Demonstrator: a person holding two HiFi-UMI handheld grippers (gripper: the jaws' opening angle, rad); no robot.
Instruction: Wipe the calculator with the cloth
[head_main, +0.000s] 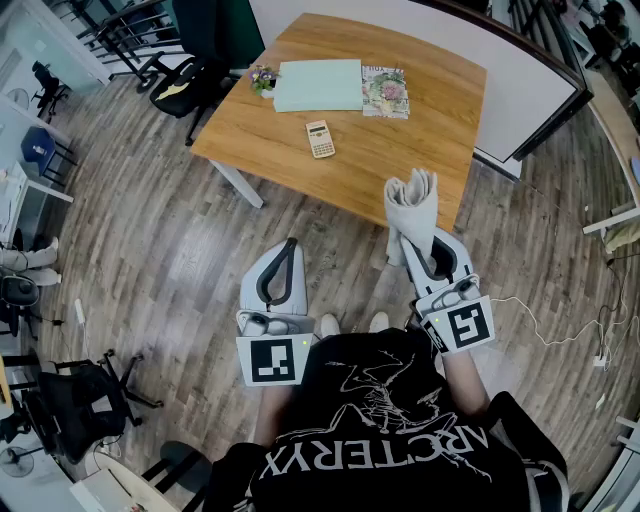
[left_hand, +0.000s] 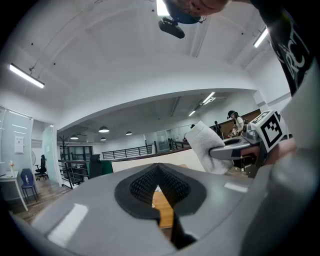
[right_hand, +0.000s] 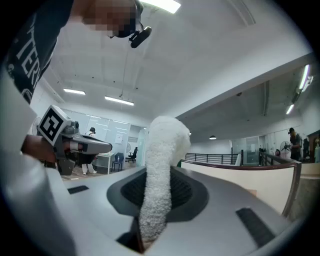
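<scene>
Head view, approach step: cloth (head_main: 410, 200) pinched upright in right gripper (head_main: 412, 245), left gripper (head_main: 290, 245) closed on nothing, calculator (head_main: 320, 139) lying untouched on table (head_main: 420, 150) well ahead; next needs carrying cloth forward and down onto calculator

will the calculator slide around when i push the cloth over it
Probably: the calculator looks small, flat and light, lying loose on the smooth wooden table, so it may skid. It seems unlikely to tip. The empty left gripper could steady it.
</scene>
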